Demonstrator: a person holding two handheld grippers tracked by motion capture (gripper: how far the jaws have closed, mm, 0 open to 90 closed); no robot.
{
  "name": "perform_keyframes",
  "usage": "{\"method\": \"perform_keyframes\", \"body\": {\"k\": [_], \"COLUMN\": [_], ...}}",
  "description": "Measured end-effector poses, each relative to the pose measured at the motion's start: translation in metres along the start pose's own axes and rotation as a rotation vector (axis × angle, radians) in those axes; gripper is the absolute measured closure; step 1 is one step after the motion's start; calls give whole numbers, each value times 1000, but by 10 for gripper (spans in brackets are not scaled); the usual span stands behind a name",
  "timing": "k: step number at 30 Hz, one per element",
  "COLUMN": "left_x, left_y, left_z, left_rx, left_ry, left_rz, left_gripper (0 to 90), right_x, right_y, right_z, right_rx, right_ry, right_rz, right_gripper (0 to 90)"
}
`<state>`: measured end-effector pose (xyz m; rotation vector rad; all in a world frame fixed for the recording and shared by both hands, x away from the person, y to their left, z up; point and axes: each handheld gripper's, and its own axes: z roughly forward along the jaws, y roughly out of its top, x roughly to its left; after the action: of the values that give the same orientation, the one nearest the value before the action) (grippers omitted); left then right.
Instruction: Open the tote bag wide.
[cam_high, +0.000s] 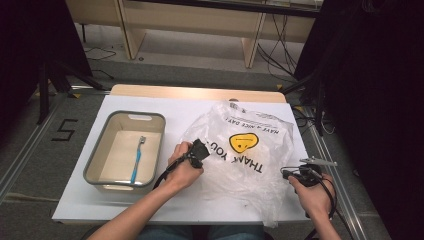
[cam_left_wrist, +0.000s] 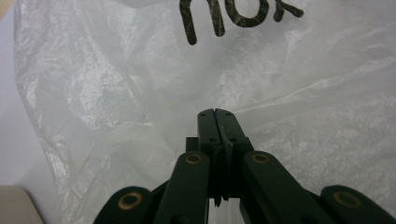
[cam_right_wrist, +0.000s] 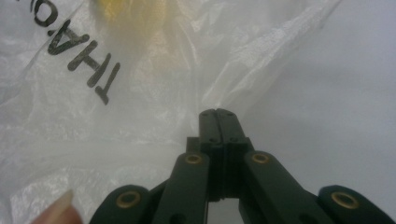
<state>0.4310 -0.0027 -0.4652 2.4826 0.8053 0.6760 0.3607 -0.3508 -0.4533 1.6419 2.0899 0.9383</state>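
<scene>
- A clear plastic carrier bag (cam_high: 240, 150) lies crumpled on the white bench (cam_high: 90, 200), right of the middle, with a yellow smiley face and black "THANK YOU" and "HAVE A NICE DAY" lettering that reads upside down from the person's side.
- The left gripper (cam_high: 200, 148) sits at the bag's left edge, held in the person's left hand (cam_high: 184, 169), and points toward the printed lettering.
- In the left gripper view its two black jaws are pressed together, tip against tip, with the wrinkled film (cam_left_wrist: 116, 93) right in front of them; whether a fold of the film is caught between them cannot be told.
- The right gripper (cam_high: 286, 173) is at the bag's right edge near the bench's front right corner, held in the right hand (cam_high: 314, 196).
- In the right gripper view the right gripper (cam_right_wrist: 218, 111) has its jaws pressed together too, their tips right at a raised fold of the bag's edge (cam_right_wrist: 243, 70); a pinch on the film cannot be made out. A fingertip (cam_right_wrist: 58, 210) shows at the lower left of that view.
- A grey-rimmed rectangular tub (cam_high: 95, 160) stands on the left part of the bench, apart from the bag.
- A blue toothbrush (cam_high: 138, 159) lies flat on the tub's floor, its head pointing away from the person.
</scene>
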Motion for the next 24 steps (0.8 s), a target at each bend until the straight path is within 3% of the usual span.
{"method": "perform_keyframes", "body": {"k": [9,14,18,23,24], "left_x": [11,12,12,12,12], "left_y": [3,3,4,2,1], "left_z": [5,2,-8,-28,-32], "left_rx": [-30,-70,-121,-179,-184], "left_ry": [34,38,26,7,1], "left_rz": [-32,-42,-63,-67,-61], "left_gripper": [875,698,542,474,474], "right_x": [7,8,4,-5,-5], "right_y": [-3,-5,-3,2,2], "right_z": [2,5,-2,-14,-14], "right_rx": [50,89,37,-74,-74], "right_ry": [33,45,6,-64,-64], "right_rz": [-31,-42,-29,-25,-25], "right_gripper": [876,767,637,549,549]}}
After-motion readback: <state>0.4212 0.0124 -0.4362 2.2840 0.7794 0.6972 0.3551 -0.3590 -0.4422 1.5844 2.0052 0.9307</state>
